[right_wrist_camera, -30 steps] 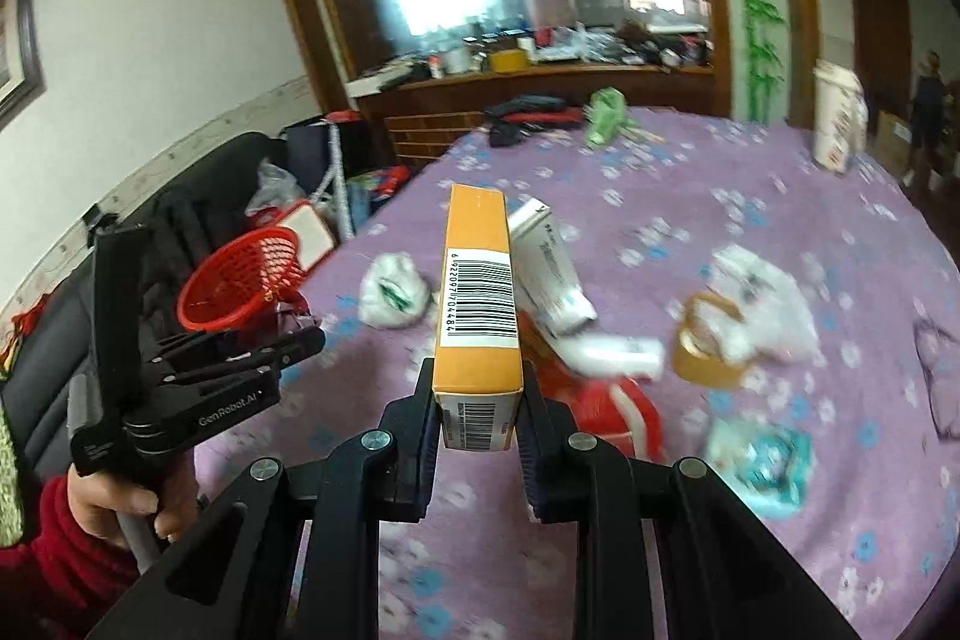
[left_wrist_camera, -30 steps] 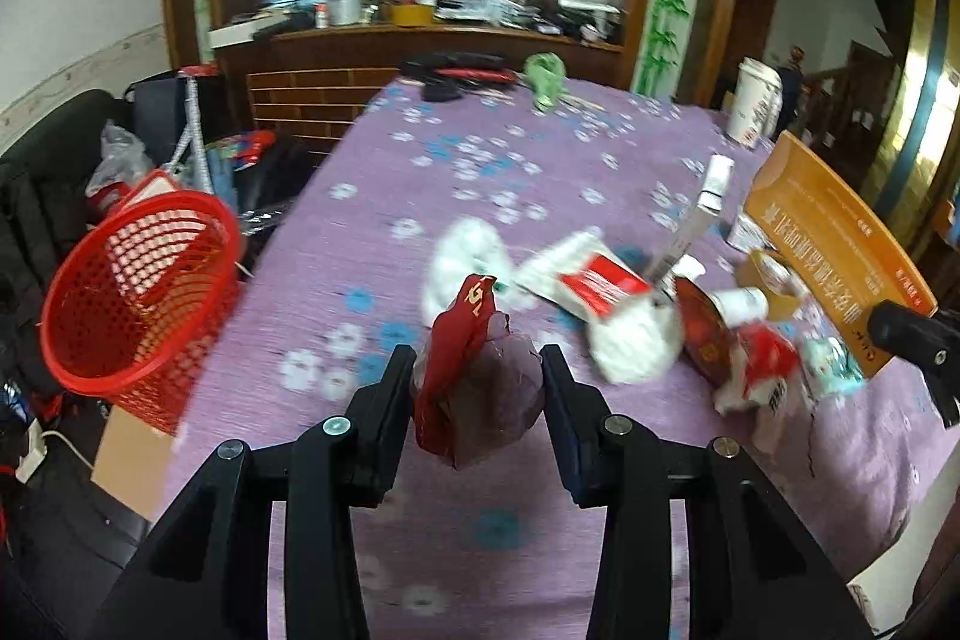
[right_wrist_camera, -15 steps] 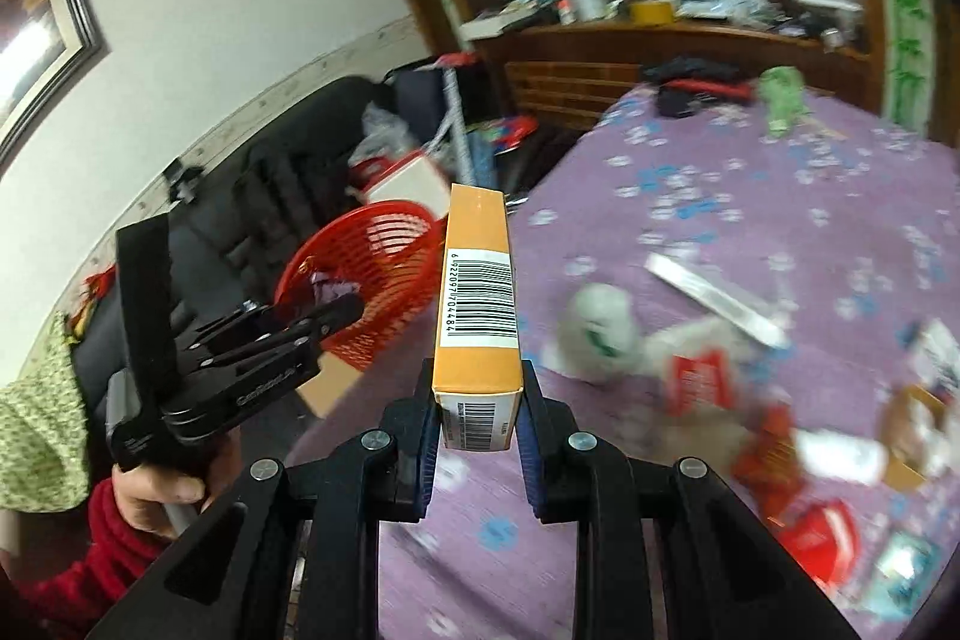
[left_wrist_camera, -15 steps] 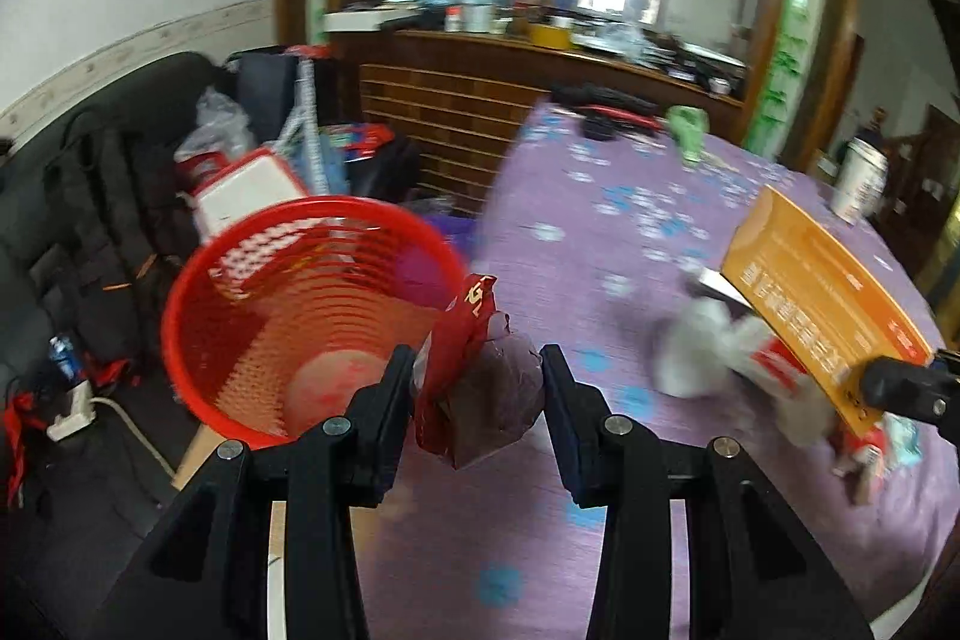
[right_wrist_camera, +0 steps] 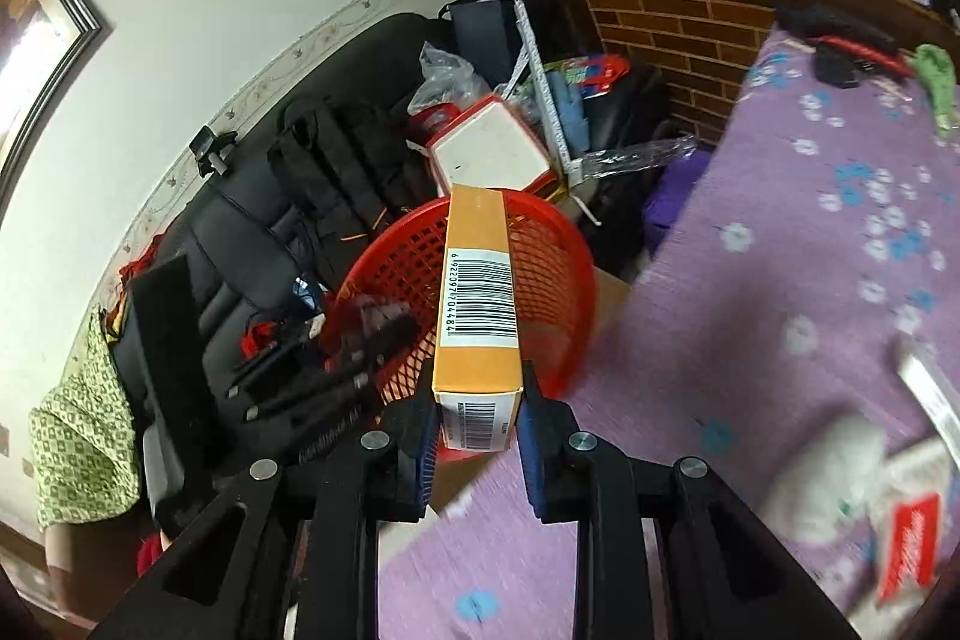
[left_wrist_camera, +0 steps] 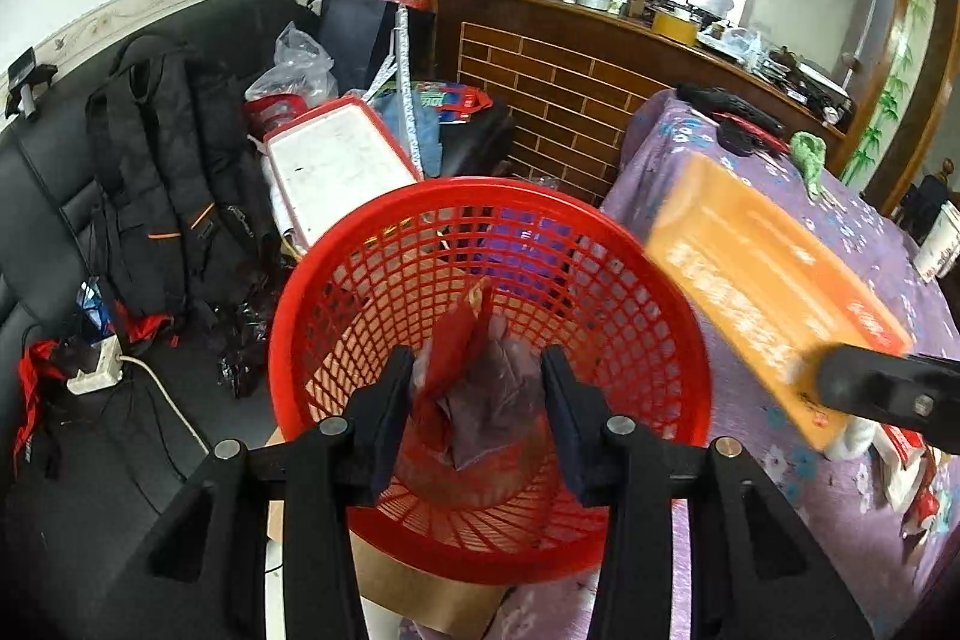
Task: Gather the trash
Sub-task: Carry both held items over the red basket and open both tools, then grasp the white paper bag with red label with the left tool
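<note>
My left gripper (left_wrist_camera: 477,400) is shut on a crumpled red and clear snack wrapper (left_wrist_camera: 474,382) and holds it over the mouth of the red mesh basket (left_wrist_camera: 660,280). My right gripper (right_wrist_camera: 477,418) is shut on a long orange box with a barcode (right_wrist_camera: 479,298), its far end above the basket's rim (right_wrist_camera: 570,244). The orange box also shows in the left wrist view (left_wrist_camera: 762,280), to the right of the basket. The left gripper appears blurred in the right wrist view (right_wrist_camera: 360,340), at the basket's left side.
The basket stands on a cardboard box (left_wrist_camera: 414,586) beside the purple flowered table (right_wrist_camera: 780,280). More wrappers (right_wrist_camera: 840,496) lie on the table at the right. A black sofa with a backpack (left_wrist_camera: 168,184), bags and a white box (left_wrist_camera: 336,166) lies behind.
Both grippers have swung left from the table to the basket, each carrying its item. The left one now hangs over the basket's opening and the orange box has reached its rim.
</note>
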Action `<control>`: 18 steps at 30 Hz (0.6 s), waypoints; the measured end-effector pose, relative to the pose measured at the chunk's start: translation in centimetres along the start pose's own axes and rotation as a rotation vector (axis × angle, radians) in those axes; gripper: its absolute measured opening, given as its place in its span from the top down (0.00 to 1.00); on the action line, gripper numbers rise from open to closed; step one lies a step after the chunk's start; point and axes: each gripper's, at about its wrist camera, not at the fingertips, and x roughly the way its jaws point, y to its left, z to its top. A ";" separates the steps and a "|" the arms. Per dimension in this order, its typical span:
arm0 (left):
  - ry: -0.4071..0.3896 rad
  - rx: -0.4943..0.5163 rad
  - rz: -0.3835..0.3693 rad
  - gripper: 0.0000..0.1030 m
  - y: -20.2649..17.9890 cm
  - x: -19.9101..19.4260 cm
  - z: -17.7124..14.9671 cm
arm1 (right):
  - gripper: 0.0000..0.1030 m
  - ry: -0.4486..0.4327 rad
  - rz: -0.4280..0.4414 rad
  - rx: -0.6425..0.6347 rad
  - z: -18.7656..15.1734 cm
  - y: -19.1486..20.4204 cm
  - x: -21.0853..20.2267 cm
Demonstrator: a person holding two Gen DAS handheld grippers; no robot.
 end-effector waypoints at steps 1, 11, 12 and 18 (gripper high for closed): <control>-0.005 -0.003 -0.001 0.43 0.1 0.0 0.0 | 0.73 0.008 -0.001 0.002 0.3 -0.2 0.6; -0.080 0.042 -0.003 0.29 -2.0 -3.3 -1.2 | 0.57 -0.089 -0.057 0.018 -2.6 -0.8 -5.9; -0.094 0.054 -0.015 0.27 -2.7 -4.0 -1.5 | 0.55 -0.099 -0.061 0.021 -3.4 -1.0 -7.0; -0.111 0.121 -0.127 0.25 -8.1 -6.9 -3.9 | 0.55 -0.149 -0.083 0.051 -8.8 -3.9 -13.3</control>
